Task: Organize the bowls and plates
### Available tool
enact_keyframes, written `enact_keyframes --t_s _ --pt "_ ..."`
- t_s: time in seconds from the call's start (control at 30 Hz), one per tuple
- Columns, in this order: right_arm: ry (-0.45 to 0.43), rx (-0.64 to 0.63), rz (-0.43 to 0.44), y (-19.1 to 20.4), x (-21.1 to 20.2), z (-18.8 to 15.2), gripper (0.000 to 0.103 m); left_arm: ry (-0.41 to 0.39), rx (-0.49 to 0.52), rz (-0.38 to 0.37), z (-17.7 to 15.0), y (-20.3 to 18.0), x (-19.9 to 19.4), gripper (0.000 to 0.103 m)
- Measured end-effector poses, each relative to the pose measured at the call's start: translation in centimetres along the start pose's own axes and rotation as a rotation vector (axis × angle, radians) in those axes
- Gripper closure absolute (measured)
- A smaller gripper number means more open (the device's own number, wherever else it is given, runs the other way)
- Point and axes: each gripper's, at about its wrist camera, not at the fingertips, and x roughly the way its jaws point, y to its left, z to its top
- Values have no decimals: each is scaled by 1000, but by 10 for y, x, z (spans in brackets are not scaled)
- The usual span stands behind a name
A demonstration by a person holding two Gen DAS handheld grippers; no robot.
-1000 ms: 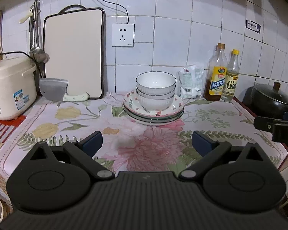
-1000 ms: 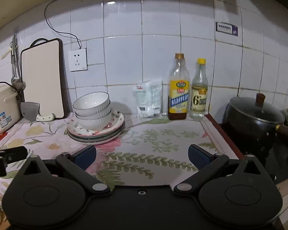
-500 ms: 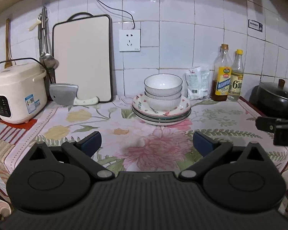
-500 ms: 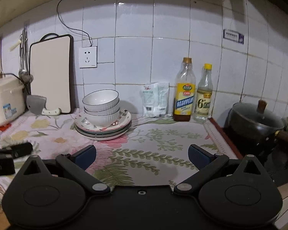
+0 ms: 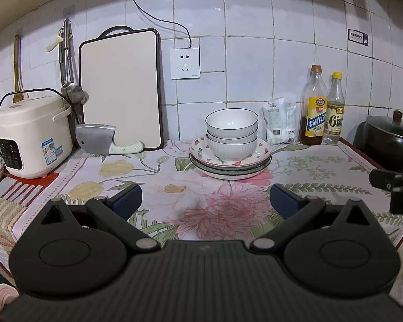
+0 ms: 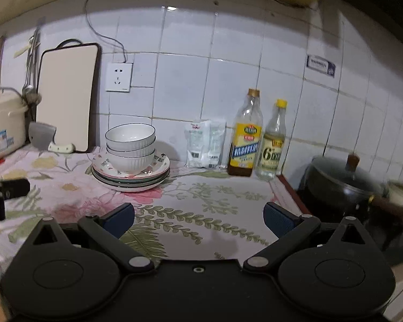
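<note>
Three white ribbed bowls [image 5: 231,131] sit nested on a stack of plates [image 5: 256,161] near the back of the floral counter; the top plate has red hearts. The same stack shows in the right wrist view, bowls [image 6: 131,145] on plates [image 6: 158,173]. My left gripper [image 5: 205,201] is open and empty, well in front of the stack. My right gripper [image 6: 198,216] is open and empty, in front of and to the right of the stack. The right gripper's tip [image 5: 389,185] shows at the left view's right edge.
A rice cooker [image 5: 32,134], a cleaver [image 5: 99,142] and a cutting board [image 5: 121,88] stand at the back left. A white bag [image 5: 279,123] and two bottles [image 5: 322,110] stand right of the stack. A black lidded pot [image 6: 341,182] sits on the stove.
Both grippers have pulled back and risen a little, so the stack looks farther away. The bowls and plates have not moved. Both grippers stay open.
</note>
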Motion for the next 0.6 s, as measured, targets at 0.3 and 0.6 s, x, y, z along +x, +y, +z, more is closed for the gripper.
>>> enact_keyframes --t_s 0.3,0.6 --pt "-21 27 7 -1 -3 -1 0 -4 12 -1 -2 -2 -3 0" --pt "24 59 44 2 -4 0 0 -7 15 -1 -3 -1 -2 0"
